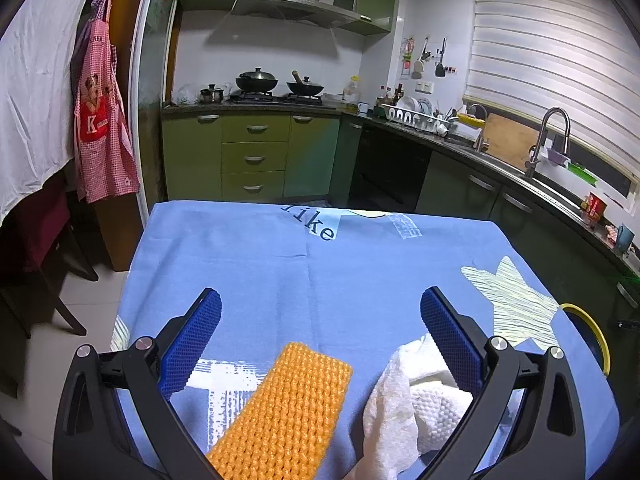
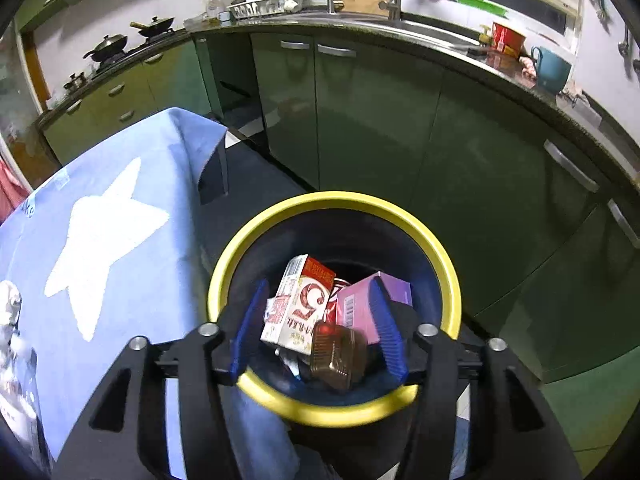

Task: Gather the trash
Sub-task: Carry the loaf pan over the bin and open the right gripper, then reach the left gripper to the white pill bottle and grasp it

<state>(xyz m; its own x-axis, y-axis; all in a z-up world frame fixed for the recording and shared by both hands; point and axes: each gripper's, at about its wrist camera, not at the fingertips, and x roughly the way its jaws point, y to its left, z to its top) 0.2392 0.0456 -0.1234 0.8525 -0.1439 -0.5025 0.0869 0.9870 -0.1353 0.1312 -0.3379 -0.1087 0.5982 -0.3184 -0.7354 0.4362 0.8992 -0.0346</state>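
In the left wrist view my left gripper [image 1: 320, 316] is open above the blue tablecloth [image 1: 280, 264]. A crumpled white paper towel [image 1: 404, 408] lies under its right finger, and an orange knitted cloth [image 1: 288, 408] lies between the fingers near the camera. In the right wrist view my right gripper [image 2: 320, 320] is open above a yellow-rimmed bin [image 2: 436, 252]. The bin holds a red-and-white carton [image 2: 300, 304], a pink box [image 2: 360, 308] and a brown plastic tray [image 2: 340, 356]. The tray sits between the fingers, apart from both pads. The bin's rim [image 1: 592, 328] shows at the table's right edge.
The bin stands on the floor at the table's right side, beside dark green cabinets [image 2: 380, 120]. A counter with sink [image 1: 552, 136], dish rack [image 1: 412, 116] and stove with pans [image 1: 276, 84] runs behind. A dark chair [image 1: 44, 236] and an apron [image 1: 100, 120] are left of the table.
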